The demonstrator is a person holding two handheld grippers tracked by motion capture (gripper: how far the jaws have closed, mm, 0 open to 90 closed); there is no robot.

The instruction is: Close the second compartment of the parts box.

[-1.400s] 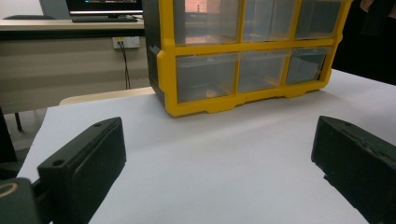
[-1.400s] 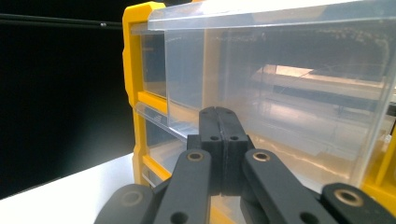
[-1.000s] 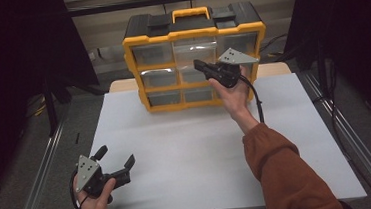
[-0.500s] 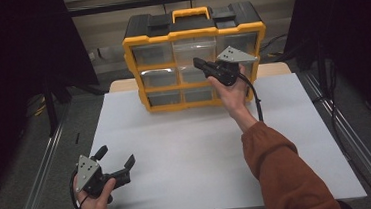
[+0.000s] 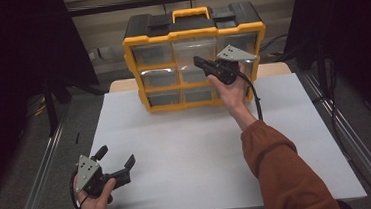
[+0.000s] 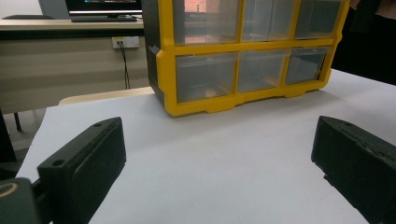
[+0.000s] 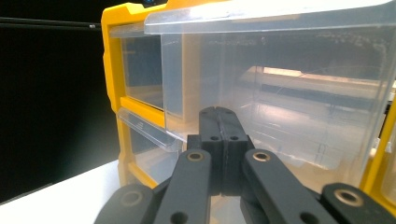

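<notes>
Right gripper [image 5: 201,63] jaws are pressed together against a clear plastic drawer [image 7: 299,93] in the yellow organizer [image 5: 193,33] at the table's far edge. Light, rigid and slippery, the drawer is best gripped by its front lip. Left gripper [image 5: 114,163] is held spread wide.

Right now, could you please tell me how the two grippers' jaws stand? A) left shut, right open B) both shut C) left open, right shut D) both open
C: the left gripper rests low on the white table with jaws spread wide, while the right gripper, up at the yellow drawer organizer, has its jaws pressed together.
</notes>
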